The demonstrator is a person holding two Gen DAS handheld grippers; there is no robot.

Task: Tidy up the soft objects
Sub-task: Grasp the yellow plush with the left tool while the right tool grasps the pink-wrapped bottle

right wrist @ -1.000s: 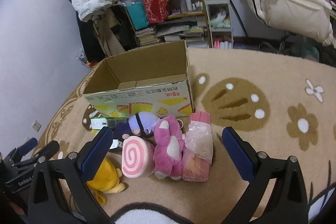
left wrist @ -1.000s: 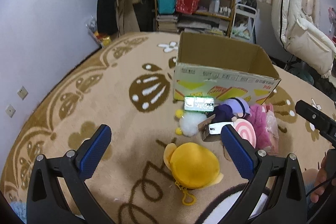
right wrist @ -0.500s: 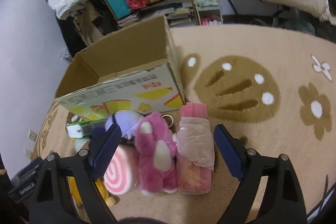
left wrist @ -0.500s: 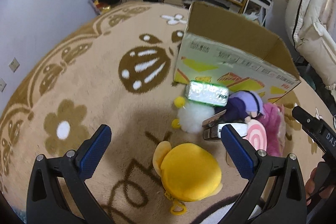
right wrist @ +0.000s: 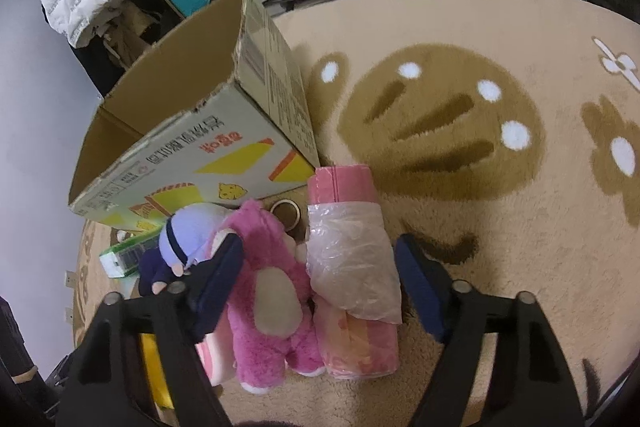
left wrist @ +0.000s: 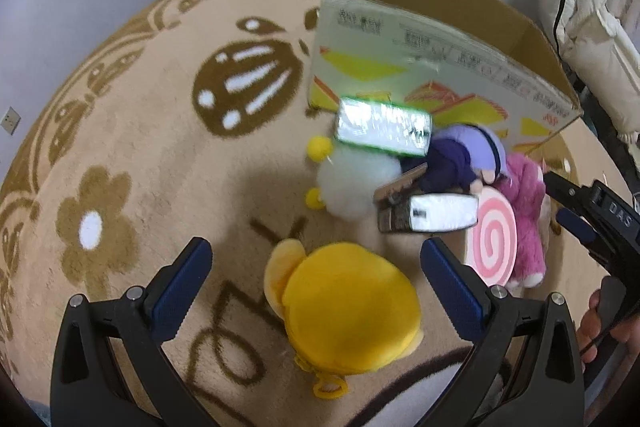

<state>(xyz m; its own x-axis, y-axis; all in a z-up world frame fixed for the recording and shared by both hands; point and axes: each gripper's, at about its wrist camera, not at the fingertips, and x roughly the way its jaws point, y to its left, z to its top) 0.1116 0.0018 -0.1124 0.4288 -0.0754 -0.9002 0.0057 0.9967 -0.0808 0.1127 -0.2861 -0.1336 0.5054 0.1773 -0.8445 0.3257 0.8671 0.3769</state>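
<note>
While my right tool [right wrist: 320, 283], jaws just narrowing, straddles the pink bear [right wrist: 272, 291] and wrapped pink roll [right wrist: 352, 267] beside the cardboard box [right wrist: 192, 147], my left tool [left wrist: 316, 291] gapes over the yellow plush [left wrist: 352, 315]; bare rug [right wrist: 500, 247] lies rightward.

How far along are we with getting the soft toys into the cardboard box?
Nothing looks packed yet: the visible part of the cardboard box is bare. In hand: the right tongs, which have just been closing, straddle the pink plush bear and pink roll; the left tongs stand open over the yellow plush. All toys remain on the rug.
</note>
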